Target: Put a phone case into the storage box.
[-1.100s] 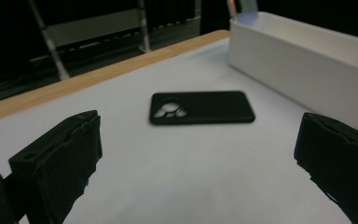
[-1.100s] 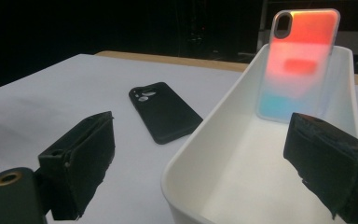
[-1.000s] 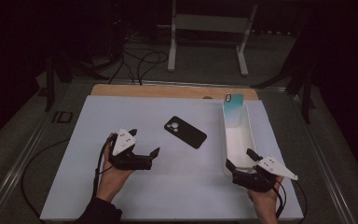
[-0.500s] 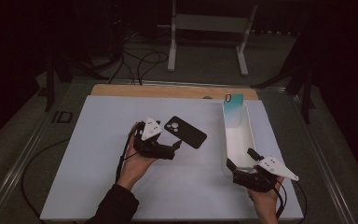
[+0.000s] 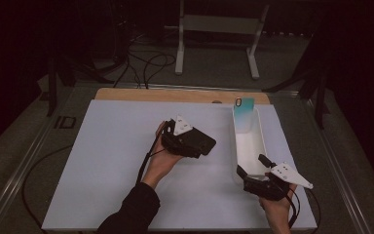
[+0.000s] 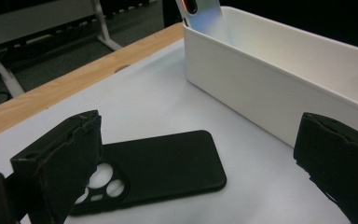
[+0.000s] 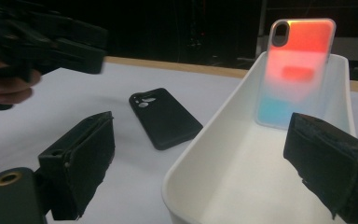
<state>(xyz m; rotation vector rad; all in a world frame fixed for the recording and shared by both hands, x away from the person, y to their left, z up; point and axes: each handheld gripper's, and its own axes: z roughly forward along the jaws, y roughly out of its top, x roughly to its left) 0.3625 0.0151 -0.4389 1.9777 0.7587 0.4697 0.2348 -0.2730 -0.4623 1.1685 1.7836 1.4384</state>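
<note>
the left claw [image 6: 196, 163], released wide, hovers over the flat black rubber phone case [image 6: 163, 168] mid-counter; reaching step, next lower and clench it; right claw [image 7: 205, 172] released by the white tray [image 7: 242, 186]

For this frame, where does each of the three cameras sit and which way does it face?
High view: above the person's side, facing forward and down on the table; both forearms, left gripper, right gripper.
Left gripper view: rides the left gripper, looks along its open jaws at the black phone case and white bin.
Right gripper view: rides the right gripper, open jaws at the bin's near end, facing the iridescent phone case; left gripper beyond.
Shared: black case and bin appear in both gripper views.
</note>
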